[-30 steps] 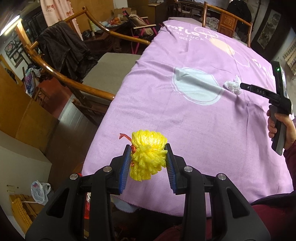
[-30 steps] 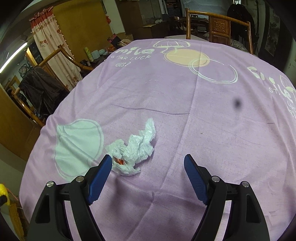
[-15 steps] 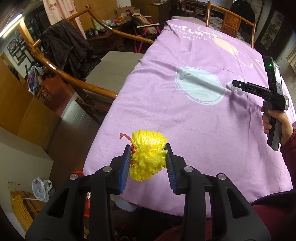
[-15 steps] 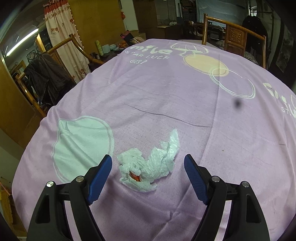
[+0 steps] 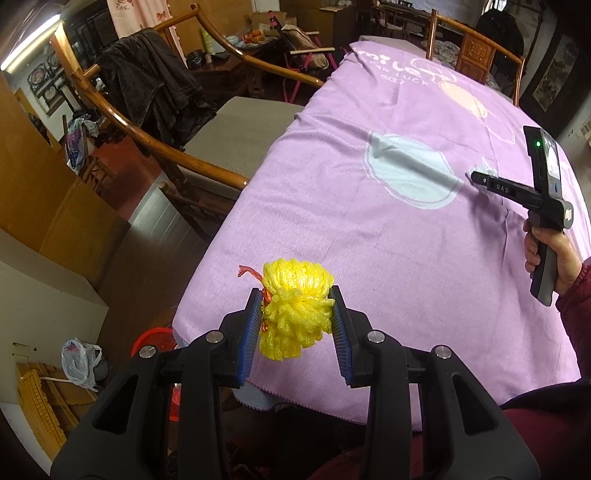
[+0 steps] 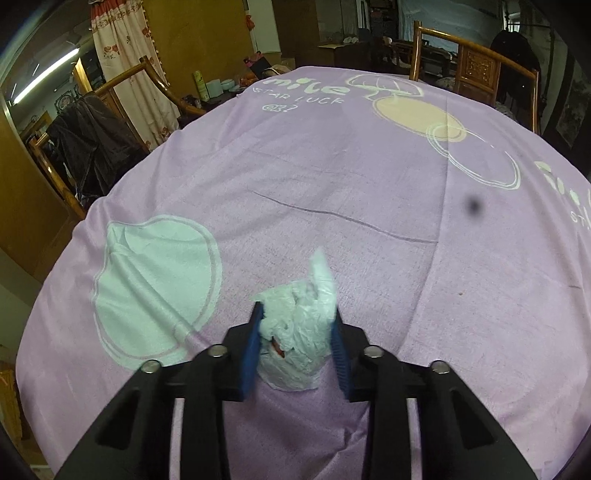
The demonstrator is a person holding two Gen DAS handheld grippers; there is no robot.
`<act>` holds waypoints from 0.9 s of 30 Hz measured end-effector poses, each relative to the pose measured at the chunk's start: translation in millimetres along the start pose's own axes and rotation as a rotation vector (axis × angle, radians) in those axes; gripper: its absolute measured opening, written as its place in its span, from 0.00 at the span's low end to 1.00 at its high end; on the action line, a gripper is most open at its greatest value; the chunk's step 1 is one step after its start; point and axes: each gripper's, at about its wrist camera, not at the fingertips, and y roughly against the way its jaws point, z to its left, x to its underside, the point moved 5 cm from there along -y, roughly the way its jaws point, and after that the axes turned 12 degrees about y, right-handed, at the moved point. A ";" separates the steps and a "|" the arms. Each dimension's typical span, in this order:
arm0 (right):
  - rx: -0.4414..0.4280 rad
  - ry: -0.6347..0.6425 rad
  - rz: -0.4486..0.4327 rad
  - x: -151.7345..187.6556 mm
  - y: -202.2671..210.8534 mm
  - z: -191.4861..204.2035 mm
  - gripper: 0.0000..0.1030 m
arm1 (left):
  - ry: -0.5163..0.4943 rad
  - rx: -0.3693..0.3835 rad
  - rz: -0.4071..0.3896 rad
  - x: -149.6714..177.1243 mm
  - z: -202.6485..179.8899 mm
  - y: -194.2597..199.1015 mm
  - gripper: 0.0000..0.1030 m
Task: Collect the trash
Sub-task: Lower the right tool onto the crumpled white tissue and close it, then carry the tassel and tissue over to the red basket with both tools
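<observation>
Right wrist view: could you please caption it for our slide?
Right gripper has just closed on crumpled white plastic atop the purple tablecloth.

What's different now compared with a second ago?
The right gripper moved over the crumpled white plastic wrapper and its jaws have just closed, pinching it on the purple cloth. The left gripper kept its hold on the yellow foam net.

We're in a lived-in home, dining or sitting room. Evidence: big table under a purple printed tablecloth, carved wooden armchairs around it, dark jacket slung over one chair back, floral curtain, framed pictures on the wall, cardboard boxes and household clutter on a side table behind.
</observation>
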 end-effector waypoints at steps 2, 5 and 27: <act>-0.002 -0.008 -0.016 -2.6 8.6 -1.0 0.30 | 0.000 0.013 -0.016 -1.2 -1.6 3.3 0.36; 0.024 -0.009 -0.054 -8.1 29.3 -3.1 0.30 | -0.021 0.046 -0.038 -2.3 -5.6 8.2 0.36; 0.171 -0.325 -0.084 98.3 134.2 -35.5 0.30 | -0.282 0.283 -0.095 -19.3 -60.9 26.6 0.36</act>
